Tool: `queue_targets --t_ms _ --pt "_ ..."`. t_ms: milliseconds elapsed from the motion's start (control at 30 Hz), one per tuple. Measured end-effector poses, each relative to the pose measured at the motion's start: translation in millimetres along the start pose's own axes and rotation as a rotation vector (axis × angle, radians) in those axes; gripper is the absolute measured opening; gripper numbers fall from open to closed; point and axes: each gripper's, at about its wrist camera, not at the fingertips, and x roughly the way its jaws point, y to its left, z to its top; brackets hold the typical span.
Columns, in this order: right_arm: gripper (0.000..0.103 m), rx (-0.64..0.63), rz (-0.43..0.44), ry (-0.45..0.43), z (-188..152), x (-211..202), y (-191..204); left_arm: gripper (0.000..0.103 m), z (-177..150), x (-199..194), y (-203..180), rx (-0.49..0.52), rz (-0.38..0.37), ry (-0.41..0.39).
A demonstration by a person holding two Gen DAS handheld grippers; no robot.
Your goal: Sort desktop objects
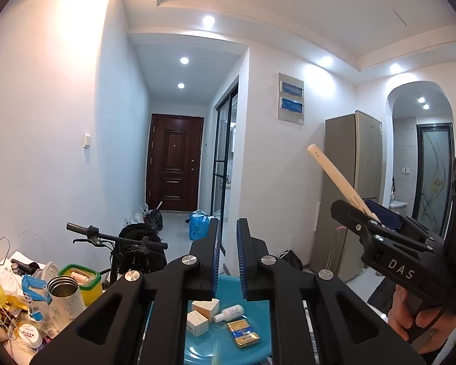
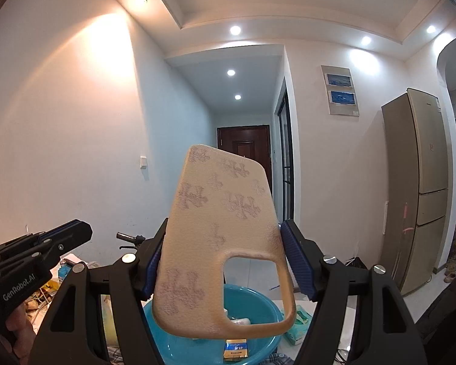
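My right gripper (image 2: 220,255) is shut on a cream phone case (image 2: 219,228) with a camera cut-out, held upright above a blue basin (image 2: 258,346). It also shows edge-on in the left wrist view (image 1: 337,179), where the right gripper (image 1: 371,213) is raised at the right. My left gripper (image 1: 228,243) is nearly closed and empty above the blue basin (image 1: 258,310). The basin holds white boxes (image 1: 200,313), a small white bottle (image 1: 229,312) and a gold cigarette pack (image 1: 242,333).
Clutter lies at the left: a metal cup (image 1: 65,293), a green-rimmed container (image 1: 82,278), a milk carton (image 1: 36,298), papers. A scooter handlebar (image 1: 115,238) stands behind. A tissue pack (image 2: 299,324) lies right of the basin. A fridge (image 2: 419,188) stands at the right.
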Motion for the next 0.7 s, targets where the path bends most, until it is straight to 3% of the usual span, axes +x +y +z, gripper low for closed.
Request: queue_targets --t_ms 267,333,433,533,700 --pt "0.068 -0.012 -0.012 0.028 -5.2 34.5 -3.9 0.011 -5.5 42.0 6.6 0.009 -0.006 0.052" --pt "0.06 -0.005 -0.011 0.028 -4.0 40.2 -6.0 0.011 -5.8 49.0 8.1 0.008 -0.013 0.054" --pt "0.059 0.004 -0.012 0.046 -10.0 47.3 -9.8 0.011 -9.4 56.9 12.8 -0.008 -0.013 0.062" --pt "0.055 -0.012 -0.01 0.112 -21.0 62.4 -9.6 0.011 -16.5 70.1 18.0 -0.02 0.0 0.094" --pt "0.055 0.032 0.078 0.211 -29.6 90.5 -15.9 0.011 -29.0 97.5 24.6 -0.027 0.012 0.176"
